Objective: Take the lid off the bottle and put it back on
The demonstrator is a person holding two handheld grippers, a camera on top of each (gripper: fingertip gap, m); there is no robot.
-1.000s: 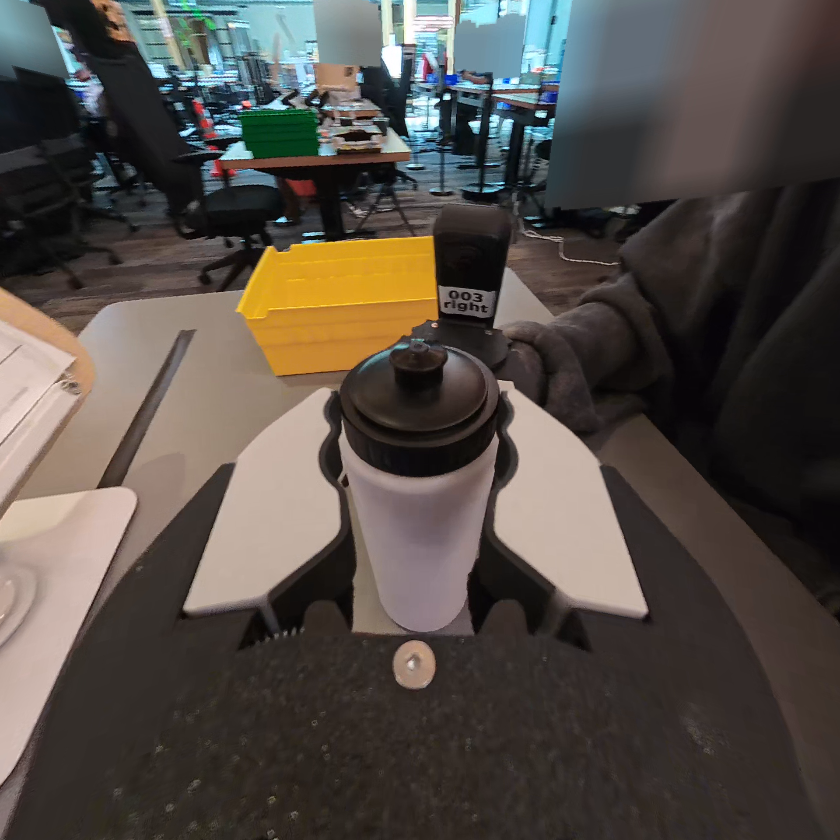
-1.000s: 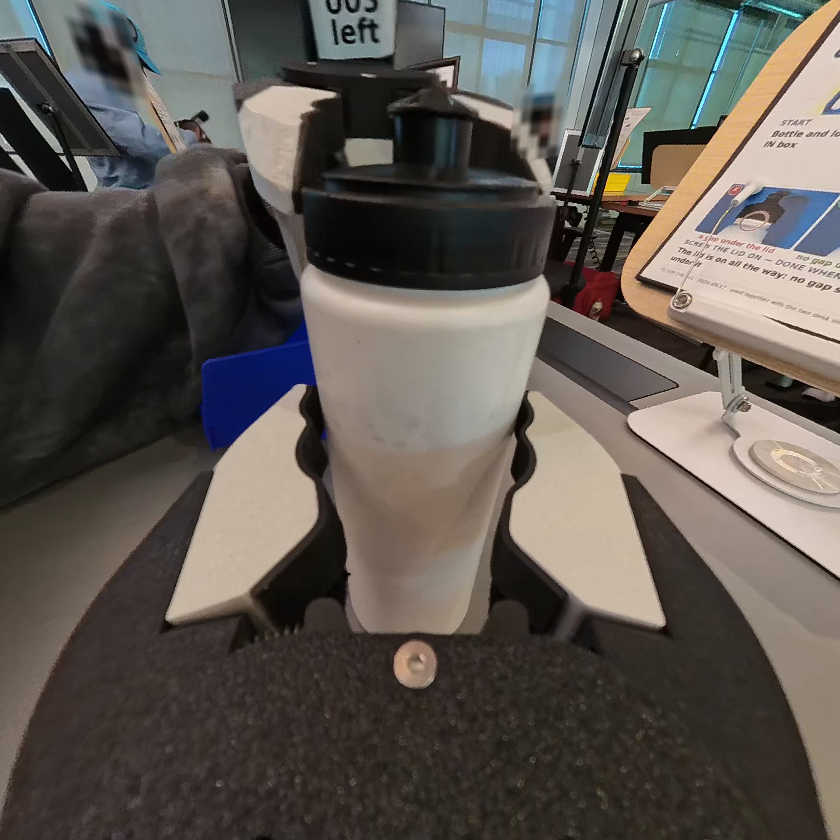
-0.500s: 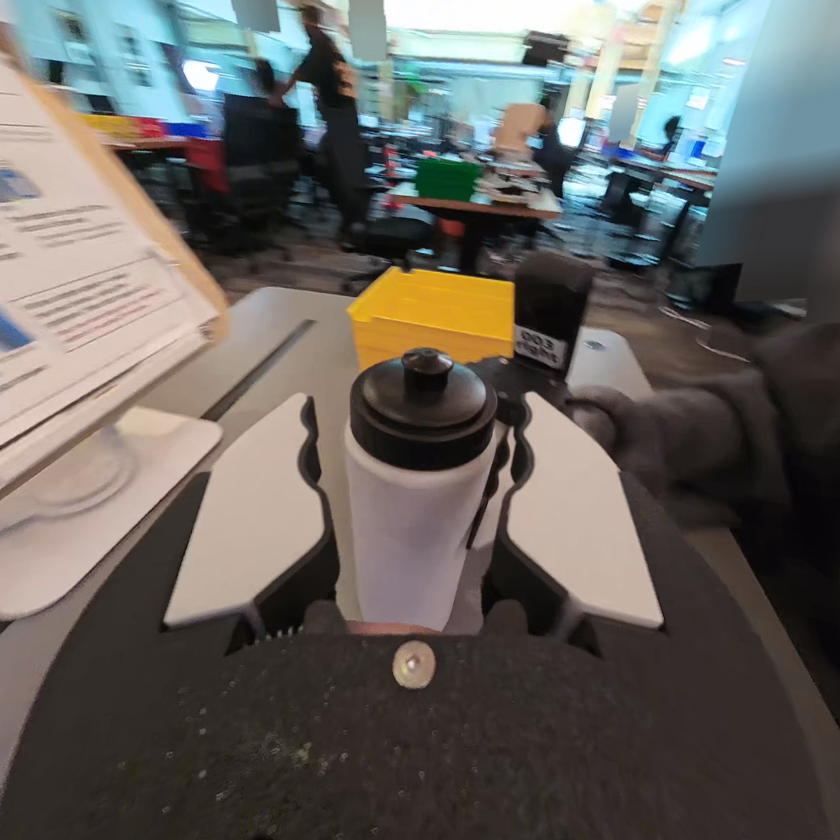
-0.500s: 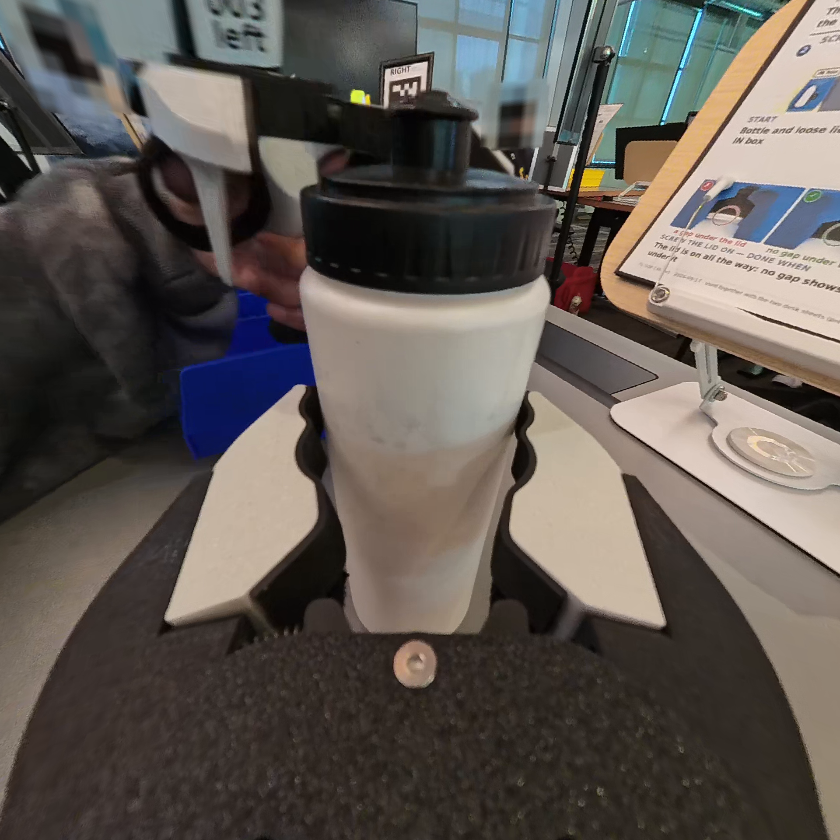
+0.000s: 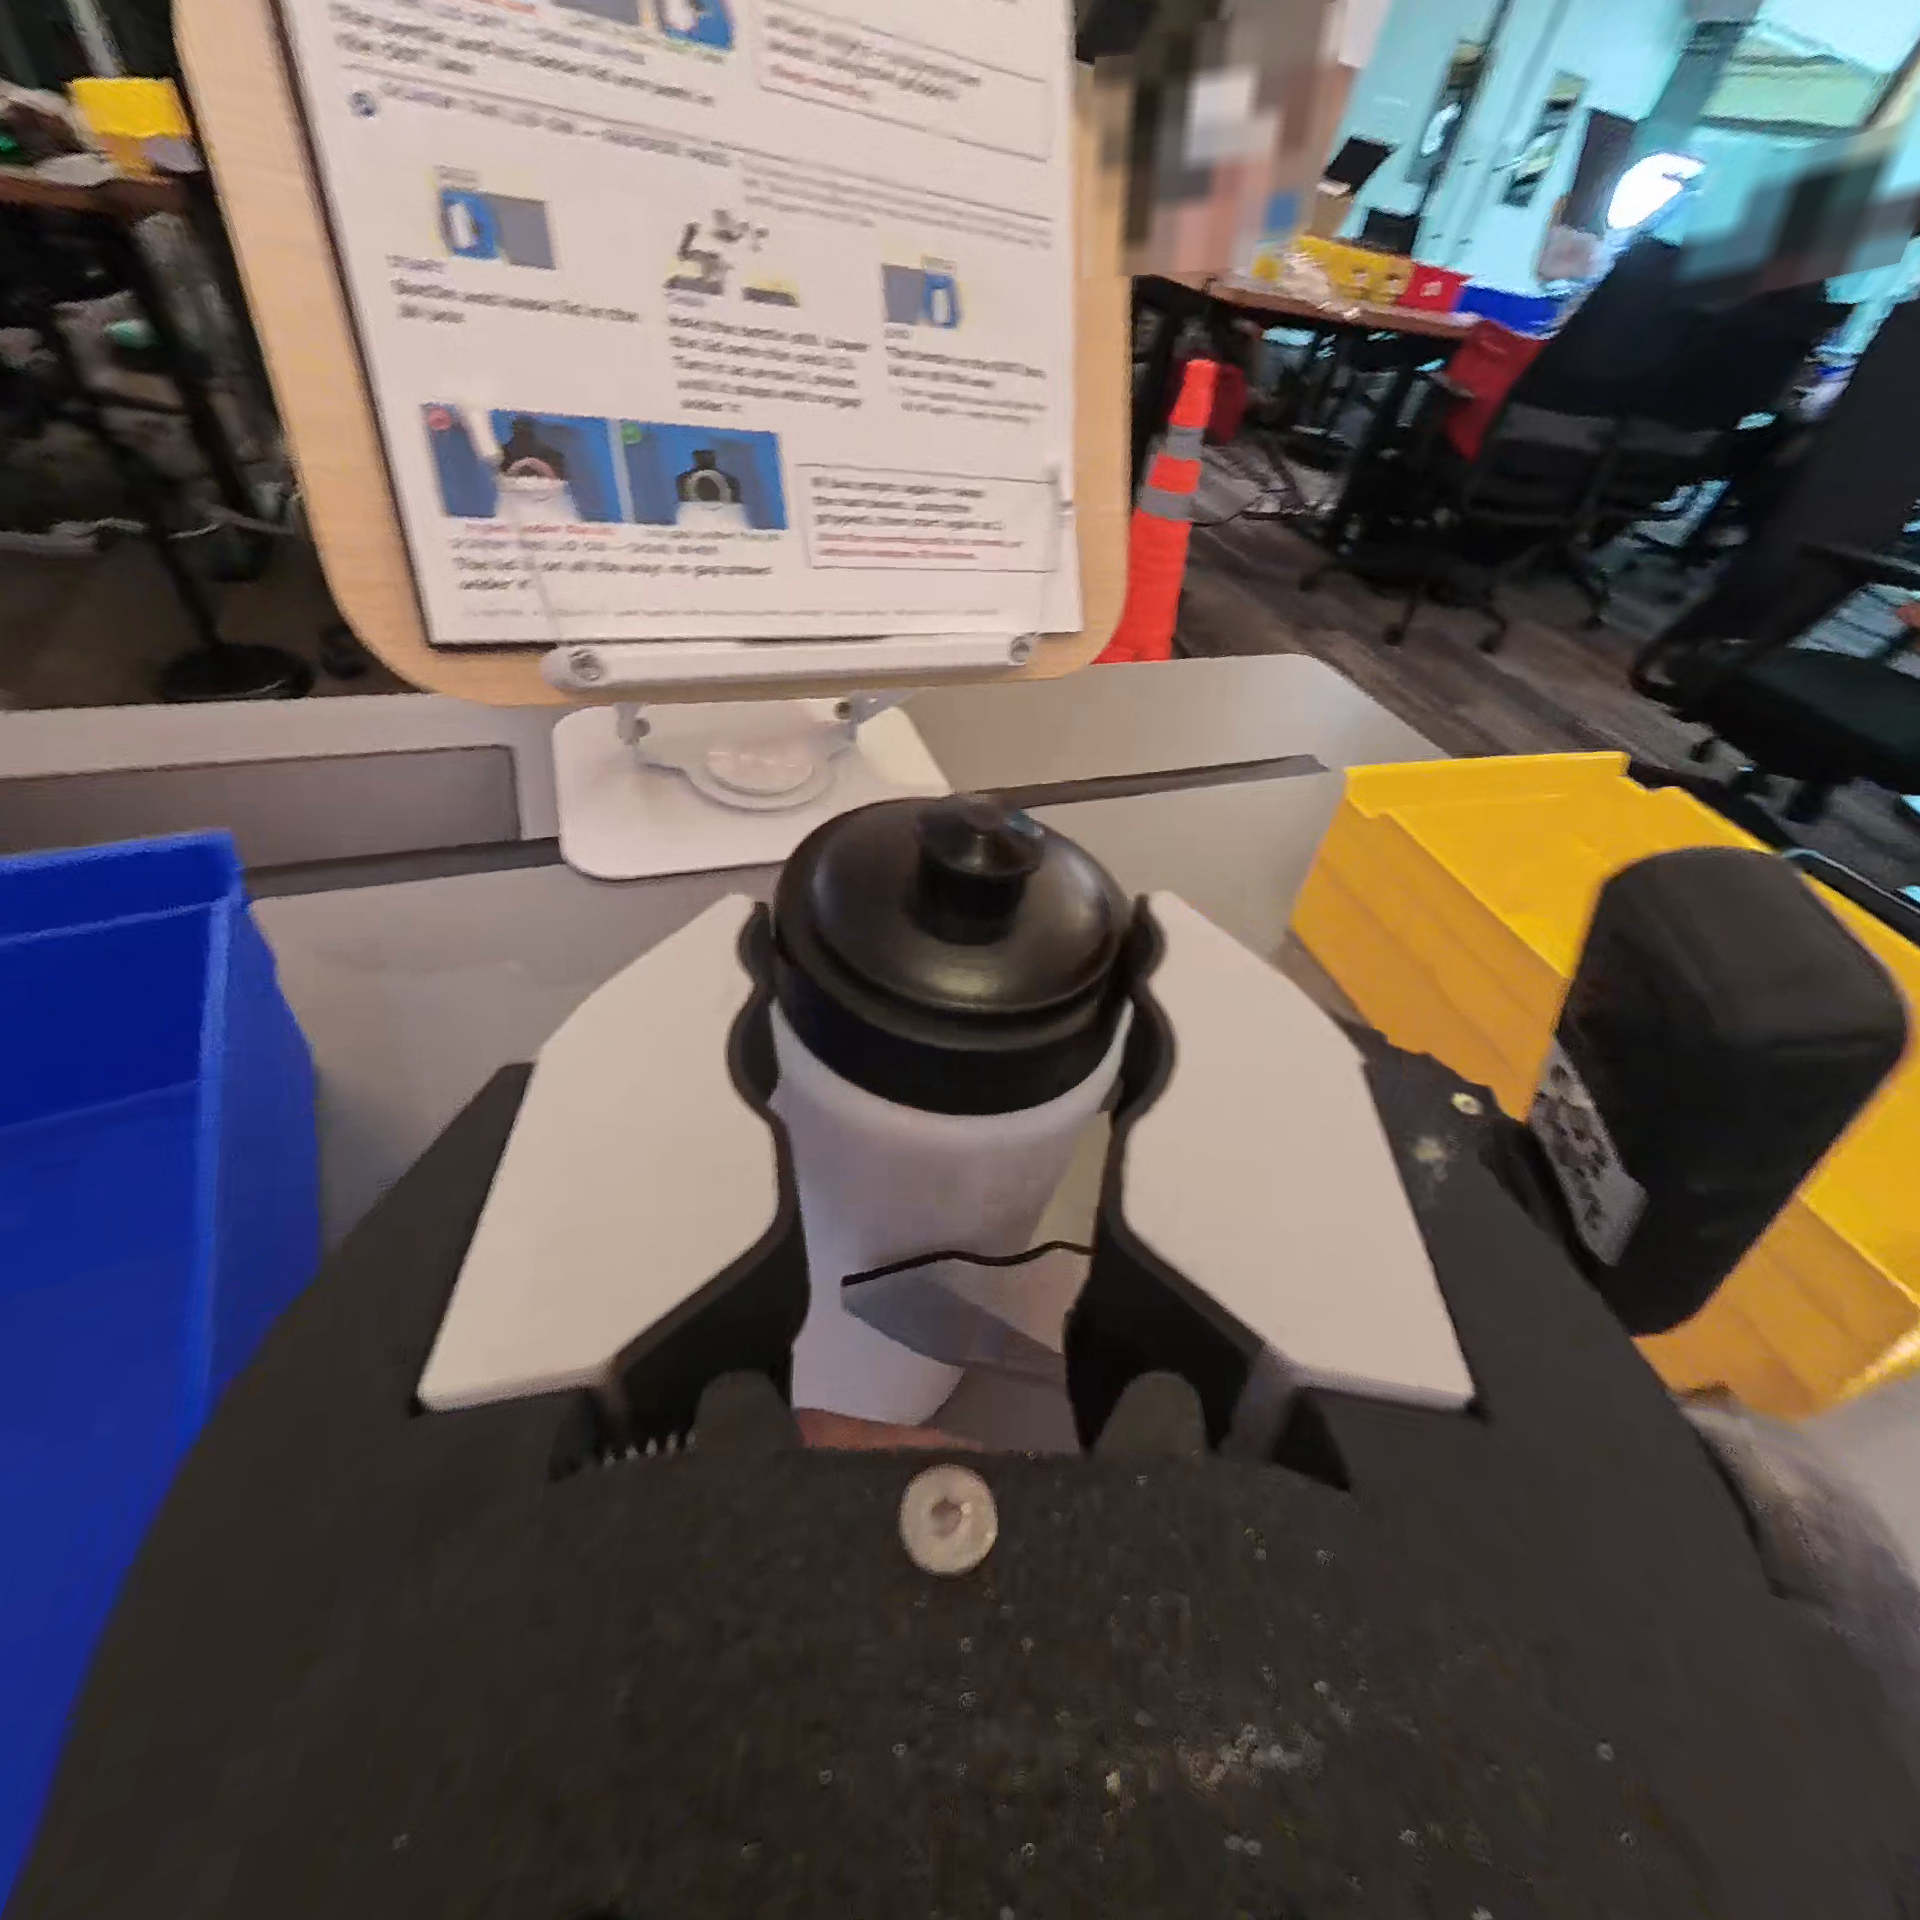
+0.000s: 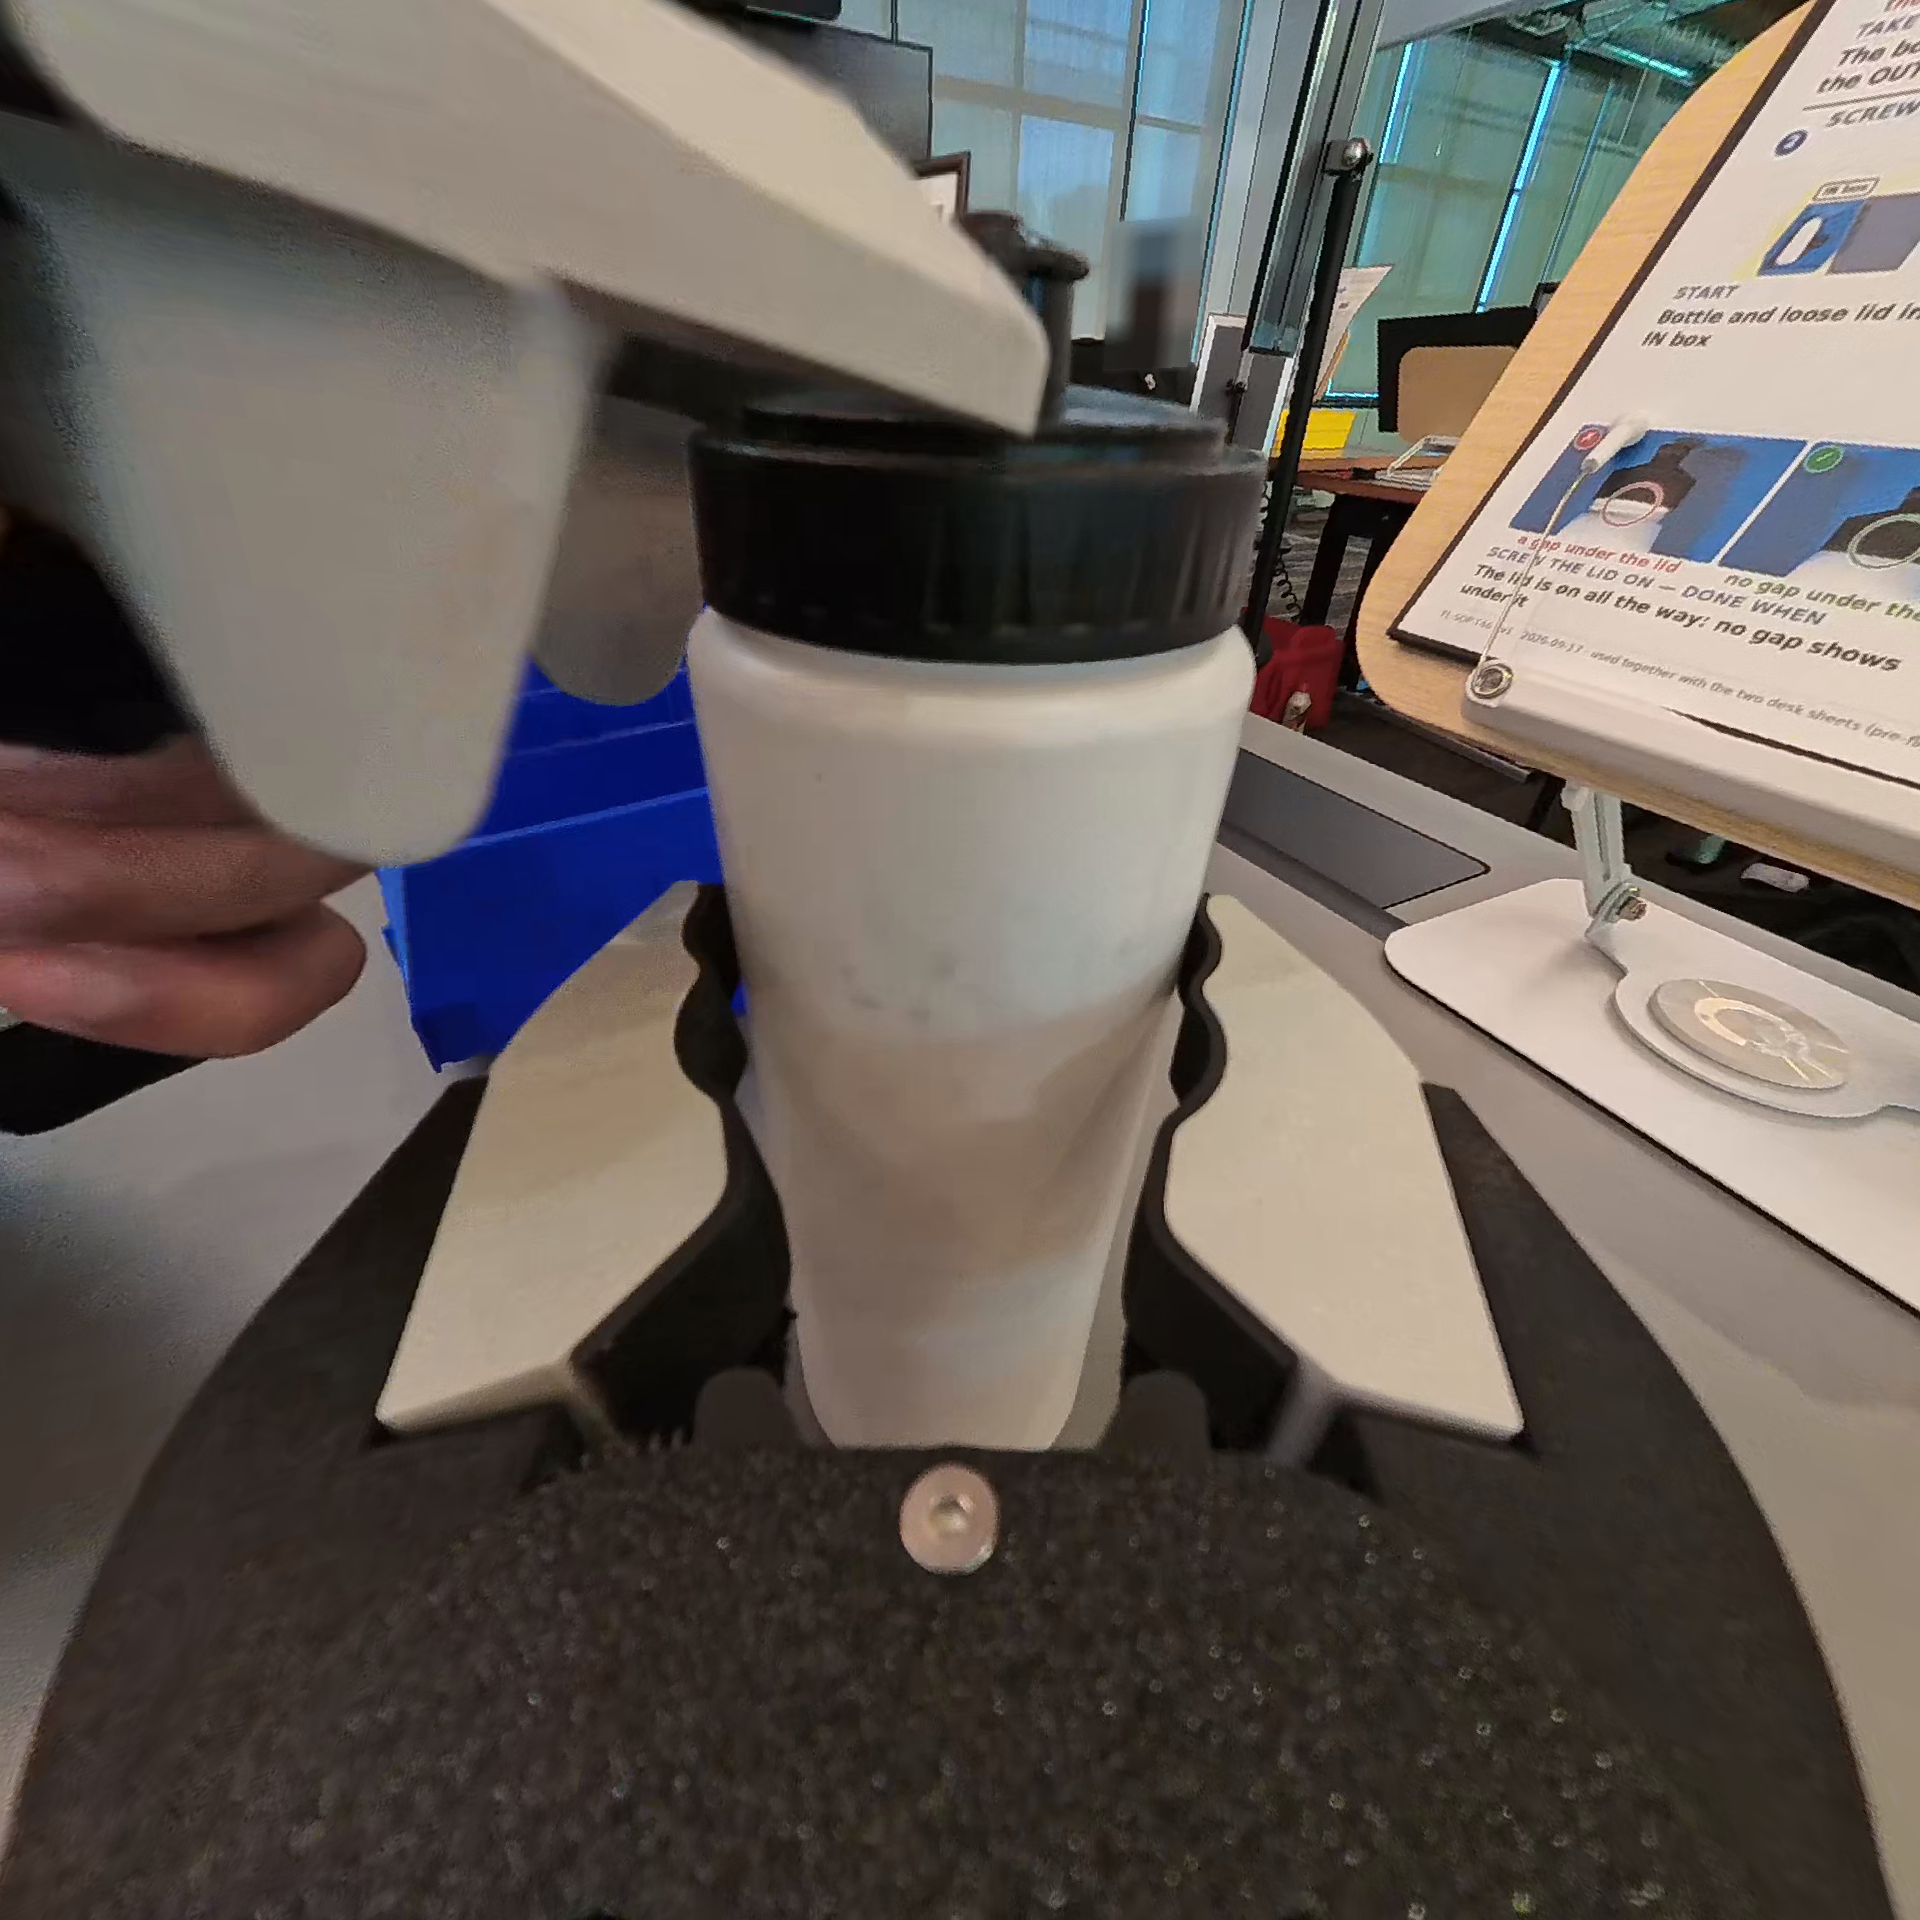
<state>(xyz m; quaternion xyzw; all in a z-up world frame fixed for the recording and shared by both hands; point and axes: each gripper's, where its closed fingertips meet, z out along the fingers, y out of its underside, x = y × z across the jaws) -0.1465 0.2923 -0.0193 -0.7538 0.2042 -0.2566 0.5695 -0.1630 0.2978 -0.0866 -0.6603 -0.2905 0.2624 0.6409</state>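
Since a second ago the left gripper (image 5: pixel 951 997) has swung around the bottle (image 6: pixel 966 935): it now faces the instruction board (image 5: pixel 665 312) rather than the yellow bin (image 5: pixel 1475 935). Its fingers sit narrow against the black lid (image 5: pixel 951 966), gripping it. The right gripper (image 6: pixel 961 1039) clamps the white body, holding the bottle upright over the table (image 6: pixel 208 1247). This looks like mid-twist; whether loosening or tightening, I cannot tell. Next comes a regrip and another turn.

I'm working in an open-plan office lab. Behind my bench (image 5: pixel 1143 727) I see office chairs (image 5: pixel 1766 623), desks (image 5: pixel 1340 312) and a traffic cone (image 5: pixel 1169 520).
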